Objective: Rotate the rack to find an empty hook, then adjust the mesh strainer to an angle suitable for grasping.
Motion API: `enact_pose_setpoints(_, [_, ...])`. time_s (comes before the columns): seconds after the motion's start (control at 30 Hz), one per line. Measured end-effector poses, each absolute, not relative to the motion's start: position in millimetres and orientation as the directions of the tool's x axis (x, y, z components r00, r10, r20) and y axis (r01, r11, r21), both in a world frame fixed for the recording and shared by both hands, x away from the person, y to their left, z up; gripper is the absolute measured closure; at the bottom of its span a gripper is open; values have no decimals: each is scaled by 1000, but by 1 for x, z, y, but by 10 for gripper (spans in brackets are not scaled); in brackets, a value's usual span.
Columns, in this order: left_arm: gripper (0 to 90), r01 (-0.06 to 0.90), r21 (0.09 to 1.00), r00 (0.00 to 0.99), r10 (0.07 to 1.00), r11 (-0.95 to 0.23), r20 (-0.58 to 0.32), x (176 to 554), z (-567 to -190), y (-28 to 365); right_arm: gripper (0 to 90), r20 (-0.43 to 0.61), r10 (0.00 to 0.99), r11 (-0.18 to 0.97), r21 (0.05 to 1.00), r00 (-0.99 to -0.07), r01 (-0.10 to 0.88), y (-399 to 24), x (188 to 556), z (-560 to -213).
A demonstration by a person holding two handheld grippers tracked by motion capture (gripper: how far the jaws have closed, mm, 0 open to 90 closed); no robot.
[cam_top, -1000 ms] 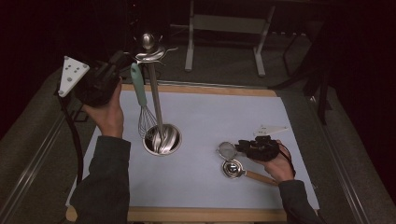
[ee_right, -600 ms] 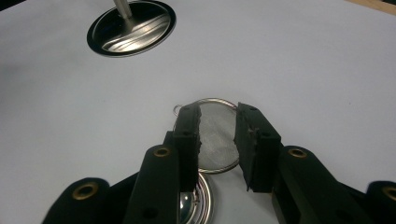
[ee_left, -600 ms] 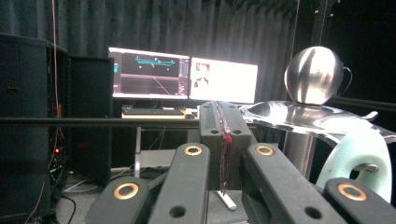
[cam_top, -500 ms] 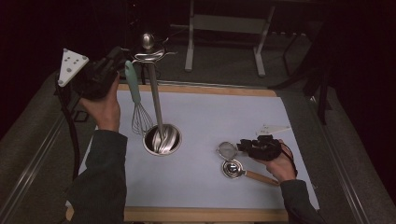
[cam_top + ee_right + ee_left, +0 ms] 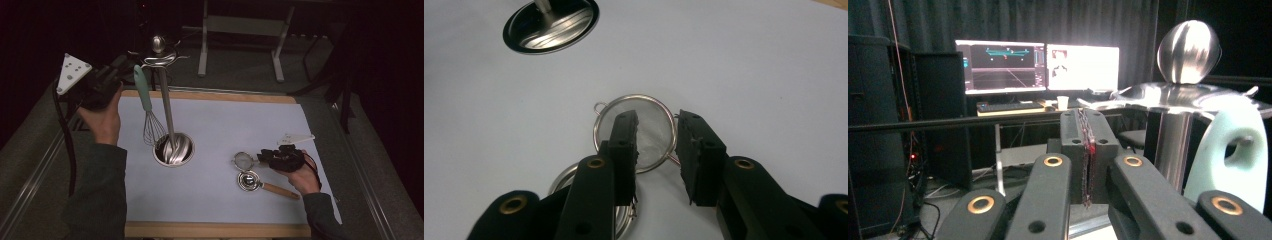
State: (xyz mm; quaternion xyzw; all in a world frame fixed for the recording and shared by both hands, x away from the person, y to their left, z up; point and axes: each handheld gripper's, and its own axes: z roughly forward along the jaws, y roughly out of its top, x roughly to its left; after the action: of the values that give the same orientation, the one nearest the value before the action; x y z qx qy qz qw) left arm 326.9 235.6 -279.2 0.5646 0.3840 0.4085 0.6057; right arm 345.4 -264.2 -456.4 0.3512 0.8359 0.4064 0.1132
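Note:
A whisk (image 5: 151,127) with a pale teal handle (image 5: 1233,150) hangs from the top arm of a steel stand (image 5: 166,105) that rises from a round base (image 5: 175,152). My left gripper (image 5: 124,70) is held up beside that handle, just to its left. Its jaws have eased apart a hair, but the pads (image 5: 1087,150) still meet with nothing between them. My right gripper (image 5: 656,125) hovers low over a small mesh strainer (image 5: 634,132) on the white mat. Its jaws have just opened slightly and straddle the strainer's rim where the wire handle starts, without pressing it.
A round steel scoop with a wooden handle (image 5: 280,190) lies right beside the strainer (image 5: 243,160). The white mat (image 5: 230,120) covers a wooden board on a grey table. Behind the table stand a dark curtain, monitors (image 5: 1038,65) and a metal frame (image 5: 240,30).
The whisk has swung a little to the left on its hook. Both hands have stayed almost where they were.

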Motion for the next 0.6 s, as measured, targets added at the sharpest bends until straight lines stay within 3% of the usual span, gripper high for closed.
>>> enact_pose_setpoints(0.6, [843,37,996,419,906,-83,60,313,-314,240,690,113,723,389,749,-682,537,-290,340,-465])
